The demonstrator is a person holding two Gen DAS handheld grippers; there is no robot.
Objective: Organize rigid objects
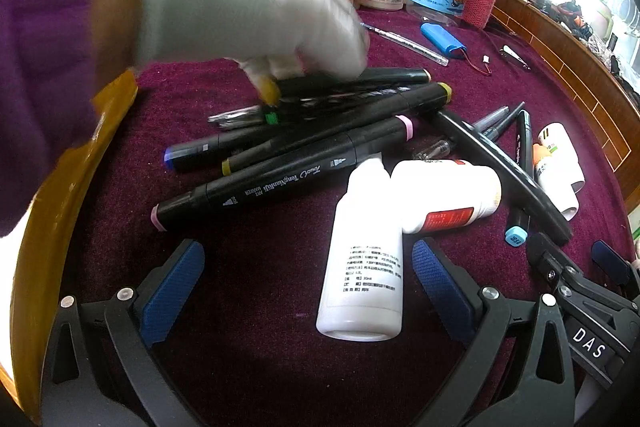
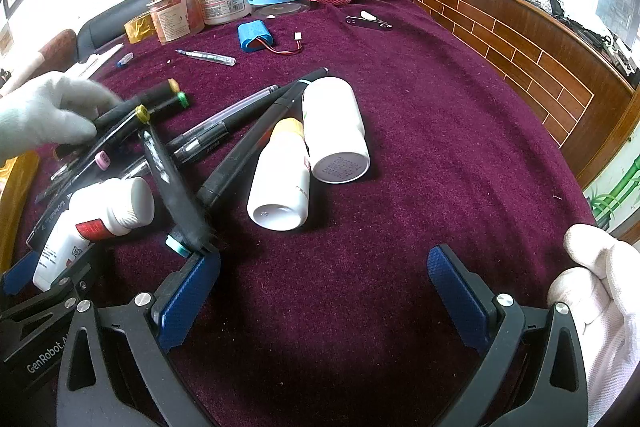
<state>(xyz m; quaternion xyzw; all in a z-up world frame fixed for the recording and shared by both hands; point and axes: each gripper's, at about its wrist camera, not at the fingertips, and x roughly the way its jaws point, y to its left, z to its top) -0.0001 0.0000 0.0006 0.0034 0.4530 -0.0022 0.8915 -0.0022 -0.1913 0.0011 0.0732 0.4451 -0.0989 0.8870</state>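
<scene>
I'm holding the left gripper [image 1: 308,291] low over the table covered in dark maroon cloth [image 2: 420,131], its blue-padded fingers [image 1: 170,291] standing wide apart with nothing between them. The tall white plastic bottle with small printed text [image 1: 362,259] is lying on its side just ahead of that gap, probably the easiest thing to take from here. A white-gloved hand [image 1: 248,7] is reaching into the heap of black art markers [image 1: 280,171] further back, blurred, apparently sorting them, so I'm keeping clear of it. The markers are lying criss-crossed with coloured end caps pointing all ways, which I read as an unsorted pile.

I'm resting the right gripper [image 2: 324,291] with its fingers spread too, empty, over bare cloth. Its left finger is sitting right beside a black marker with a teal end cap [image 2: 178,245]. Two more white bottles, one orange-capped [image 2: 284,175] and one stubby wide one [image 2: 336,131], are lying touching each other ahead, fallen rather than stood up.
</scene>
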